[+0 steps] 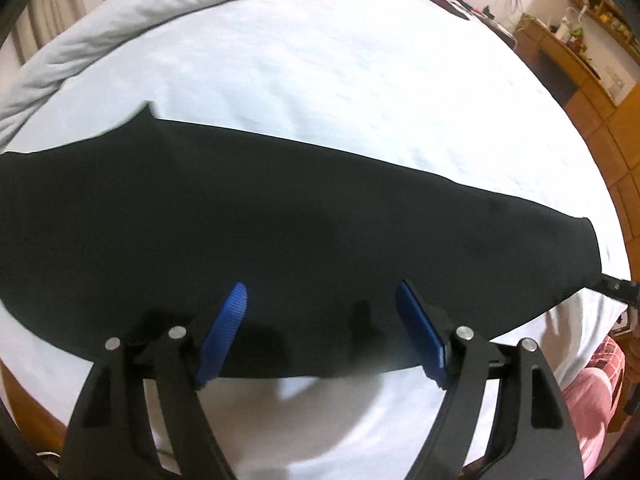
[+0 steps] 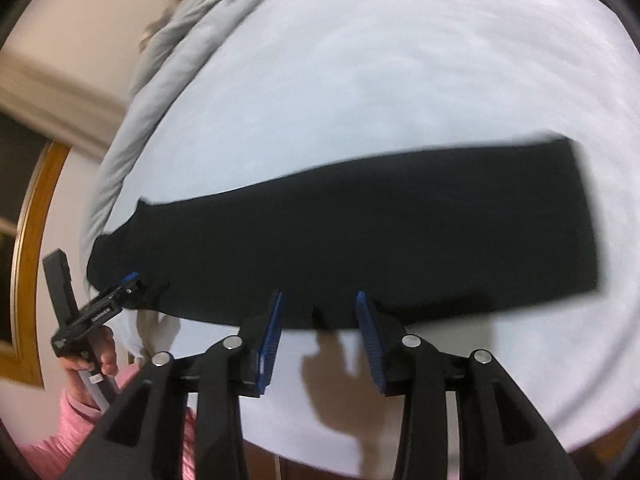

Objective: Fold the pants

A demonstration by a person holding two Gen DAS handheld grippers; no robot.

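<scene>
Black pants (image 1: pixel 280 232) lie flat on the white bed sheet (image 1: pixel 340 80), folded lengthwise into one long band. In the left wrist view my left gripper (image 1: pixel 322 296) is open over the near edge of the pants, with its blue pads (image 1: pixel 224 332) apart and nothing between them. In the right wrist view the pants (image 2: pixel 380 232) run left to right, and my right gripper (image 2: pixel 319 304) is open at their near edge, empty. The left gripper (image 2: pixel 116 296) shows there at the left end of the pants. The right gripper's tip (image 1: pixel 620 290) shows at the right end of the pants.
A grey duvet (image 1: pixel 140 12) is bunched along the far side of the bed. Wooden furniture (image 1: pixel 580 76) stands at the far right. The person's pink sleeve (image 1: pixel 592 400) is near the bed's front edge. A wooden frame (image 2: pixel 32 240) stands left of the bed.
</scene>
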